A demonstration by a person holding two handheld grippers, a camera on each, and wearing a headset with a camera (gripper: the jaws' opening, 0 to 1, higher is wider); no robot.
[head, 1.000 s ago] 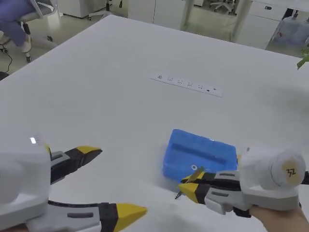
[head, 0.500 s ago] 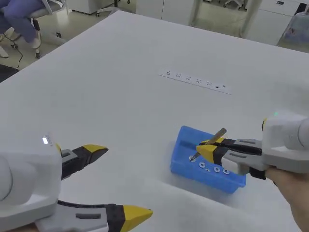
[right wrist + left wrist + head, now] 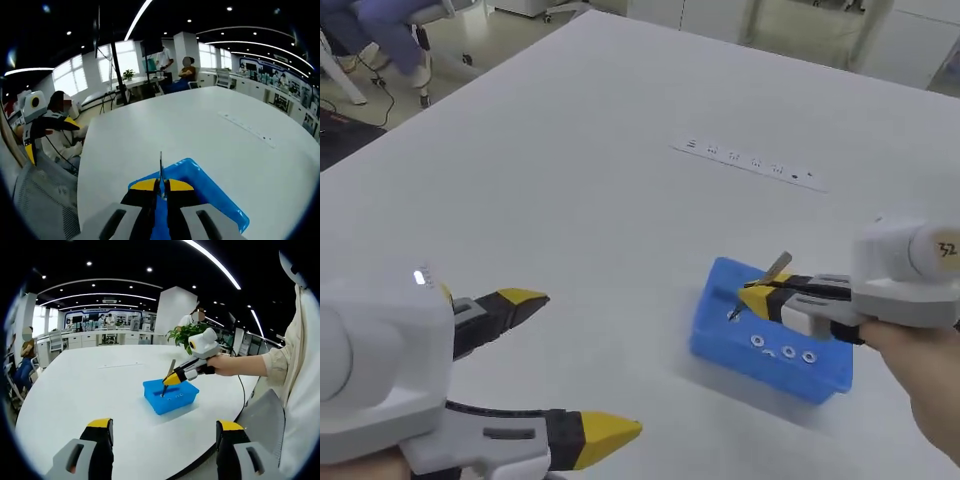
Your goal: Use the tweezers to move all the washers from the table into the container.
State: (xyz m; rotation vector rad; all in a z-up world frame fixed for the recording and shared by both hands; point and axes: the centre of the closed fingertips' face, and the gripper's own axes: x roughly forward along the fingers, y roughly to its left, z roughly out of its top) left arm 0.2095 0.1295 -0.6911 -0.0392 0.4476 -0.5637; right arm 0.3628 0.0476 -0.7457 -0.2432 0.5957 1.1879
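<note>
The right gripper [image 3: 752, 296] is closed on the tweezers [image 3: 777, 266], their tips over the blue container [image 3: 720, 342] at 4 o'clock, where washers [image 3: 787, 352] lie. The left gripper [image 3: 590, 363], at 7 o'clock, stands wide and empty. The washers seem light, hard and slippery: pinch across the rim.

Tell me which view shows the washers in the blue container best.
The head view: three washers lie as clear rings on the floor of the blue container. The left gripper view shows the container far off, washers as faint specks. In the right gripper view, the right gripper covers much of the floor.
</note>
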